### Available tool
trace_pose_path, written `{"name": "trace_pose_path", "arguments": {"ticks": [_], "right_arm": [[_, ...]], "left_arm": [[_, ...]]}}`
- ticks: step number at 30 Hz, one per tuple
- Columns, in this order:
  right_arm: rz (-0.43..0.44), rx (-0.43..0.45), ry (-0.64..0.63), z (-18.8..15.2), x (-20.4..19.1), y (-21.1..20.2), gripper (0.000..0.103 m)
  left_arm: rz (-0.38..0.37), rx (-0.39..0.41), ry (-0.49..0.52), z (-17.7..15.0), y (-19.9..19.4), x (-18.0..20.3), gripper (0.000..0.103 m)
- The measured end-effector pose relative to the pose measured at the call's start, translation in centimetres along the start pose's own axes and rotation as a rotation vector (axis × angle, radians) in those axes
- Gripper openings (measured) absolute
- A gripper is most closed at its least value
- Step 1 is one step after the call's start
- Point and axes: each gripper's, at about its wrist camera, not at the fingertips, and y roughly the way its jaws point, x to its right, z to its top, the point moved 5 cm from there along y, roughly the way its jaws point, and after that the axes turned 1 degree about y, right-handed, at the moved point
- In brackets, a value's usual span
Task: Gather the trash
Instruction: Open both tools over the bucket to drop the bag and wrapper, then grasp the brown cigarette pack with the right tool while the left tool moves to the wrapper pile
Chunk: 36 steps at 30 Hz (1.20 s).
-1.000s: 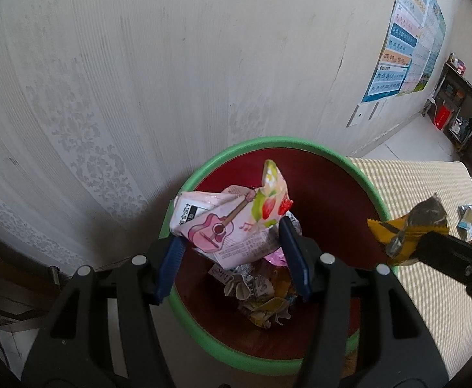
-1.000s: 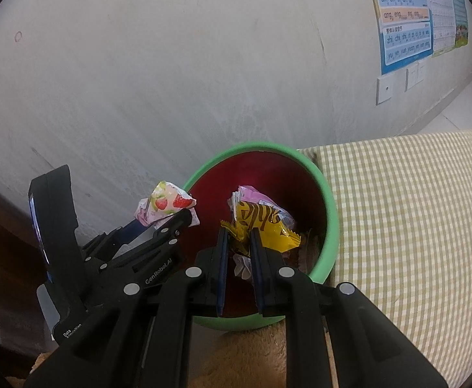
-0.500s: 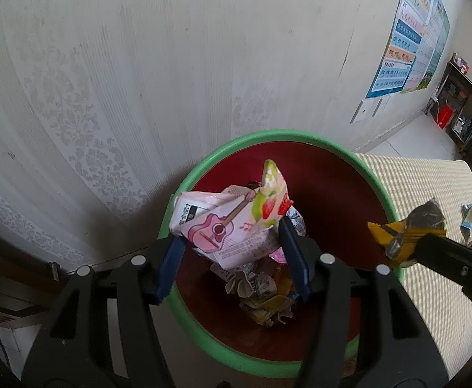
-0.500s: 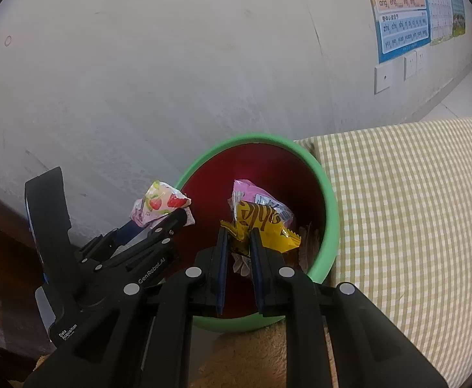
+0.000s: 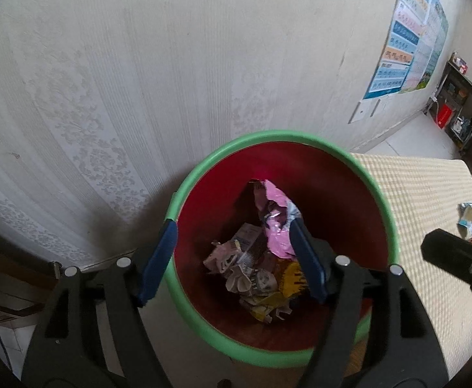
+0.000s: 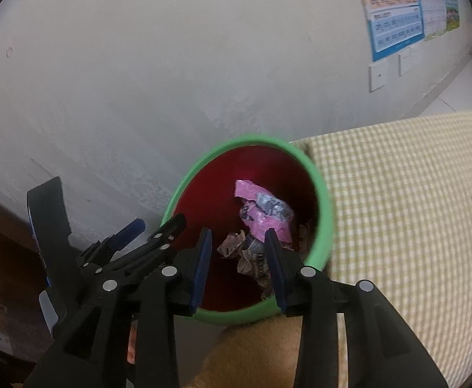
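Note:
A bin with a green rim and a red inside stands against the wall, and both grippers hang over it. Crumpled wrappers lie in its bottom, a pink one on top and a yellow one beside it. My left gripper is open with its jaws opening, and nothing is between its blue pads. My right gripper is above the bin rim with its jaws opening and nothing between them. The pink wrapper lies below it. A right finger shows in the left view. The left gripper shows in the right view.
A yellow checked cloth surface adjoins the bin on the right, and a loose wrapper lies on it. The pale wall carries a poster and a socket. A dark shelf stands far right. Something brown and furry lies below the bin.
The pink guitar packet has left my left gripper and the yellow wrapper has left my right gripper; both have dropped into the bin. Both pairs of jaws stand wider.

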Motion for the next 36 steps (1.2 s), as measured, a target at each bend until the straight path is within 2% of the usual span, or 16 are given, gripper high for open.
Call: {"name": "trace_pose_path", "arguments": {"ticks": [5, 9, 14, 18, 21, 24, 27, 30, 32, 36], "right_arm": [[-0.072, 0.023, 0.061, -1.9, 4.6, -3.8, 0.040], [-0.185, 0.060, 0.163, -4.2, 11.1, -8.2, 0.040], [-0.347, 0.175, 0.328, -5.5, 20.6, -14.8, 0.042], [-0.421, 0.210, 0.408, -5.7, 26.0, -17.2, 0.042], [-0.431, 0.227, 0.473, -5.7, 29.4, -17.7, 0.042], [-0.456, 0.262, 0.553, -5.0, 32.8, -18.2, 0.042], [-0.470, 0.250, 0.592, -3.4, 35.3, -17.4, 0.042], [-0.480, 0.191, 0.593, -2.3, 36.8, -15.3, 0.042], [-0.460, 0.163, 0.596, -2.5, 37.5, -14.1, 0.033], [-0.423, 0.184, 0.555, -2.9, 36.8, -14.7, 0.032]], "left_arm": [[-0.071, 0.008, 0.033, -0.9, -1.8, 2.8, 0.069], [-0.146, 0.006, 0.058, -1.5, -3.0, 6.1, 0.069], [-0.224, 0.007, 0.128, -2.2, -4.2, 11.2, 0.070], [-0.271, -0.008, 0.208, -3.1, -4.8, 15.5, 0.071], [-0.286, -0.015, 0.245, -3.8, -5.2, 17.6, 0.071], [-0.262, -0.011, 0.288, -4.5, -5.5, 18.7, 0.071], [-0.245, -0.025, 0.311, -5.0, -5.4, 19.6, 0.071], [-0.232, -0.018, 0.346, -5.3, -5.7, 20.9, 0.071], [-0.234, -0.012, 0.369, -5.4, -5.8, 21.9, 0.072], [-0.253, 0.005, 0.441, -6.0, -6.0, 24.7, 0.073]]}}
